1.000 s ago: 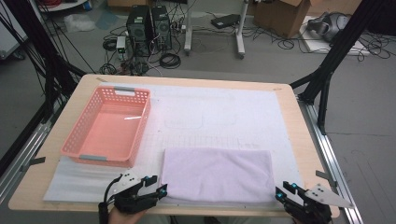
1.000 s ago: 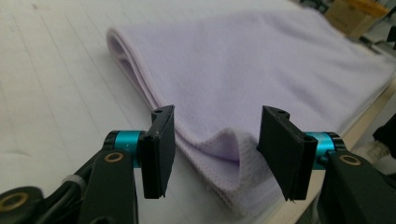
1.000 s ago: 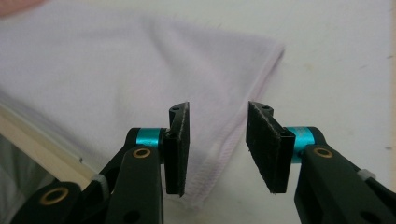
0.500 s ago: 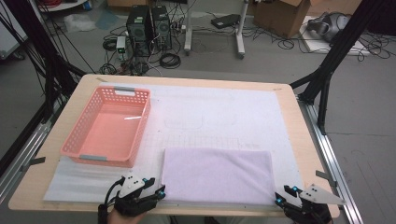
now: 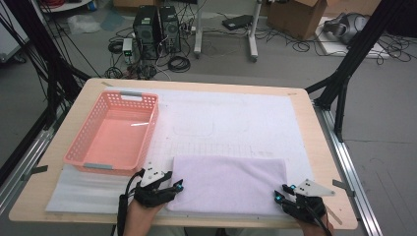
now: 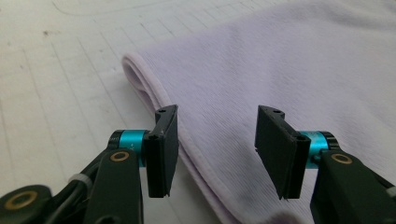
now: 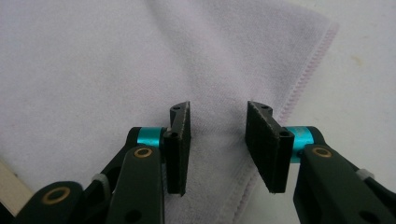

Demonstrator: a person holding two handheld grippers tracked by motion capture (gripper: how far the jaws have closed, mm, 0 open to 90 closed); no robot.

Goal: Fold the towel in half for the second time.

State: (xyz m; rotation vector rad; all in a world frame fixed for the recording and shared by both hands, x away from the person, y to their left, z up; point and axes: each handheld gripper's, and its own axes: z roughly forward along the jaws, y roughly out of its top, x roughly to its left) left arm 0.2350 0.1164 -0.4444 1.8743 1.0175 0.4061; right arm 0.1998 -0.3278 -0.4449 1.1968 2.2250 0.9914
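Note:
A folded lilac towel (image 5: 226, 184) lies on the white mat (image 5: 236, 118) near the table's front edge. My left gripper (image 5: 172, 187) is at the towel's near left corner. In the left gripper view its jaws (image 6: 217, 140) stand open over the towel's (image 6: 280, 70) hemmed folded edge without pressing it. My right gripper (image 5: 281, 195) is at the near right corner. Its jaws (image 7: 218, 135) have just been closing. They straddle the towel (image 7: 93, 70) beside its stitched hem, with a gap still showing and the pads not pinching the cloth.
A pink plastic basket (image 5: 98, 164), empty, stands on the mat's left side, just beyond my left gripper. The wooden table (image 5: 324, 162) ends close behind both hands. Cables, computer towers and boxes sit on the floor past the far edge.
Both grippers have moved forward from the table's front edge onto the towel's near corners, the left one slightly rightward and the right one leftward. The towel and basket have not moved.

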